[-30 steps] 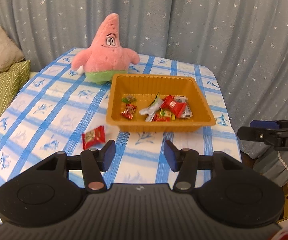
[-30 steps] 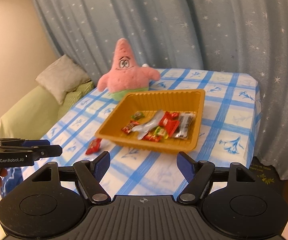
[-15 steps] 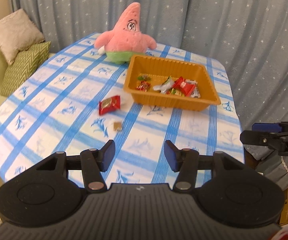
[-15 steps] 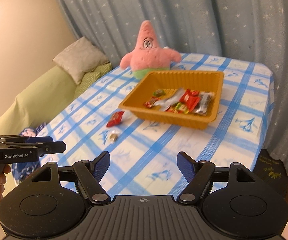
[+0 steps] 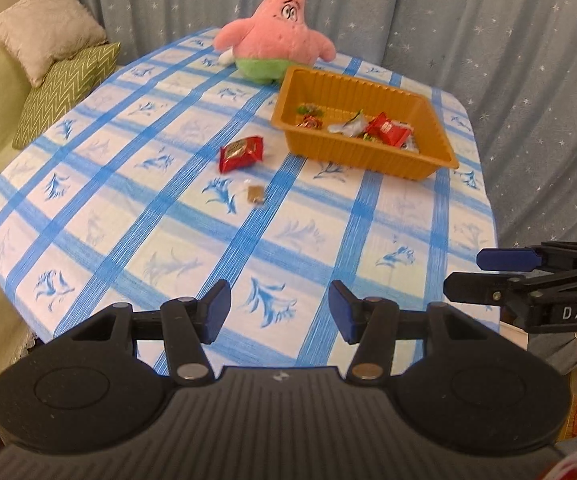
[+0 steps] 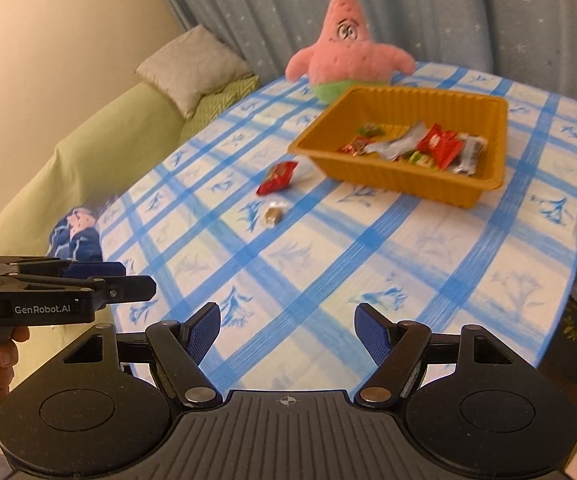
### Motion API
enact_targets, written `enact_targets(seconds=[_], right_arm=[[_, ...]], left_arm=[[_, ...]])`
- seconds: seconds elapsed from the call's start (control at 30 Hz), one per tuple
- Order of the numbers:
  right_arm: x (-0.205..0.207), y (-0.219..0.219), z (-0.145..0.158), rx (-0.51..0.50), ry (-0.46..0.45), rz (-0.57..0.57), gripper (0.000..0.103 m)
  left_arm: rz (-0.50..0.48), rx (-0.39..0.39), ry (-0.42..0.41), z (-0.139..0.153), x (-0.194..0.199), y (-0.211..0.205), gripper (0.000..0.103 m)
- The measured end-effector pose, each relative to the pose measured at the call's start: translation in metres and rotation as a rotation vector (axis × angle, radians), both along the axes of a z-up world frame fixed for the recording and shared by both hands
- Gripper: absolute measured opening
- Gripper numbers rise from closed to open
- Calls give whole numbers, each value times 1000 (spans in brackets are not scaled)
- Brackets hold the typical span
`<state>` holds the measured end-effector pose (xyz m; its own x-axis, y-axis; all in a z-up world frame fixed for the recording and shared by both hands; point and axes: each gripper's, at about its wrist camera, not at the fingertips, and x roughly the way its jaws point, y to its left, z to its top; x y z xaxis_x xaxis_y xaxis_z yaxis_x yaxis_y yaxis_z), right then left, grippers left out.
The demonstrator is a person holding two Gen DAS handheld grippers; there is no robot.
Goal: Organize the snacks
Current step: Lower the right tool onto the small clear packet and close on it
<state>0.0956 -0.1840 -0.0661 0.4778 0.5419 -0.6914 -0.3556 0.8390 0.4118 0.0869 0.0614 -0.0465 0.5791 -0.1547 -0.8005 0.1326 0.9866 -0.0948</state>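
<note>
Red snack packet (image 5: pixel 241 153) flat on worktop (image 5: pixel 128 200), long axis toward orange tray (image 5: pixel 368 152), left tongs (image 5: pixel 279 317) and right tongs (image 6: pixel 287 334) spread, empty

Ribbed plastic tray (image 5: pixel 368 92) — plush toy (image 5: pixel 276 46)

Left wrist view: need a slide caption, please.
Open left gripper over checked tablecloth; red packet and small candy lie outside the orange tray.

Right claw (image 5: pixel 528 276) reads "DAS"; left claw (image 6: pixel 100 280) "GenRobot.AI".
</note>
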Motion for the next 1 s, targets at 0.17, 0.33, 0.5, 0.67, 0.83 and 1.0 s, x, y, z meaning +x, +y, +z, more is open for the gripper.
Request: enact_targets(seconds=[0.17, 0.33, 0.5, 0.67, 0.83, 1.0], right_arm=[[1, 16, -9, -13, 25, 19, 74], [3, 28, -17, -29, 45, 23, 74], [9, 38, -22, -43, 55, 19, 74], [16, 49, -28, -51, 65, 18, 74], [23, 61, -36, -66, 76, 24, 74], [32, 74, -42, -90, 65, 23, 74]], left_arm=[[14, 3, 28, -9, 1, 11, 51], [24, 20, 41, -16, 4, 20, 51], [28, 19, 53, -22, 10, 30, 51], [25, 20, 61, -26, 17, 39, 51], [22, 33, 62, -32, 24, 48, 51], [23, 46, 70, -38, 35, 56, 51]])
